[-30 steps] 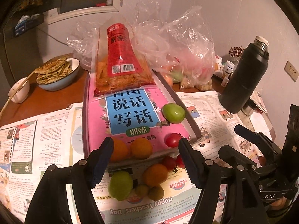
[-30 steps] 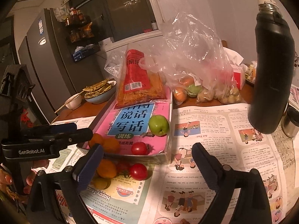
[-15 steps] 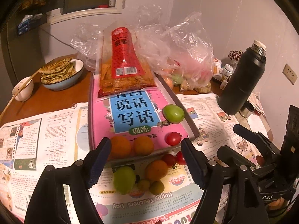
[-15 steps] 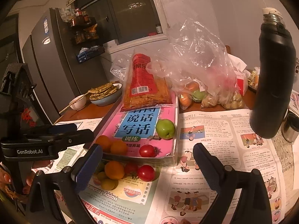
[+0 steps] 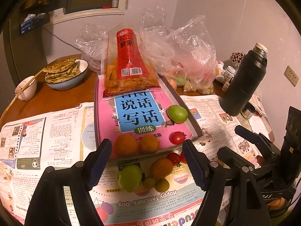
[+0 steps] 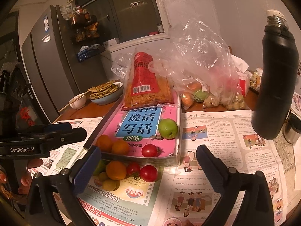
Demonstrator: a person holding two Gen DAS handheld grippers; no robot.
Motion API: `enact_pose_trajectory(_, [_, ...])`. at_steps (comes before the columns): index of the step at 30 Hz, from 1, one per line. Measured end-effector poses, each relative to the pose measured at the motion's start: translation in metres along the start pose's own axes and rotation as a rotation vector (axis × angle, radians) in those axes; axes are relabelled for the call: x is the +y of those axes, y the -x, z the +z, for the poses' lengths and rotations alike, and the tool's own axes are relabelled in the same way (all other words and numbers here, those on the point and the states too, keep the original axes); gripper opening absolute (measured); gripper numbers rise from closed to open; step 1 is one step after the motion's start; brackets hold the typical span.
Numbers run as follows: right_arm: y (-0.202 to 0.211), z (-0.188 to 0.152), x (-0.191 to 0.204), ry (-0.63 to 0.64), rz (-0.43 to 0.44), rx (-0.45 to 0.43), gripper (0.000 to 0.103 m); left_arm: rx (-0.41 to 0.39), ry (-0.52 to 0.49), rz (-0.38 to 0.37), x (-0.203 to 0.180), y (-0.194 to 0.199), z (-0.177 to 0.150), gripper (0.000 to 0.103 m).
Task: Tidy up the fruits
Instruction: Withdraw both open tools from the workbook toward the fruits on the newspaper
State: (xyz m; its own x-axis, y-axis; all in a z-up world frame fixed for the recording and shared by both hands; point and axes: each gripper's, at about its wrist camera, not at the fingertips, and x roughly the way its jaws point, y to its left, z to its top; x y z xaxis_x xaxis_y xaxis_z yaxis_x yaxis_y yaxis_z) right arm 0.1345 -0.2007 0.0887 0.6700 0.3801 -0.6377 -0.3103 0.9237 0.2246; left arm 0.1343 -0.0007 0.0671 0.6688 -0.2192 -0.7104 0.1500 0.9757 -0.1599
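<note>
Both claws spread, empty, hovering above newspaper (image 5: 47,135). Left gripper (image 5: 146,162): loose fruit between its fingers — green apple (image 5: 129,178), orange (image 5: 161,168), cherry tomatoes (image 5: 174,158). Just beyond its tips, tray (image 5: 190,120) lined with pink booklet (image 5: 135,111) holds two oranges (image 5: 136,145), tomato (image 5: 177,137), green apple (image 5: 177,114). Right gripper (image 6: 148,159) frames the same heap; black thermos (image 6: 274,79) far right.

We see dim, warm indoor light with a reddish cast. Fisheye bending curves the table (image 5: 62,96) edges; black vignette fills the corners. Glare glints on the plastic bag (image 6: 203,52). Focus stays fairly sharp.
</note>
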Motion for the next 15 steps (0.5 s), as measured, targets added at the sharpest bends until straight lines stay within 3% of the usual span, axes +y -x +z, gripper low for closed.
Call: enact_pose_trajectory(15, [0.014, 0.000, 0.005, 0.023, -0.019, -0.020, 0.102, 0.007, 0.021, 0.013, 0.011, 0.013, -0.005, 0.078])
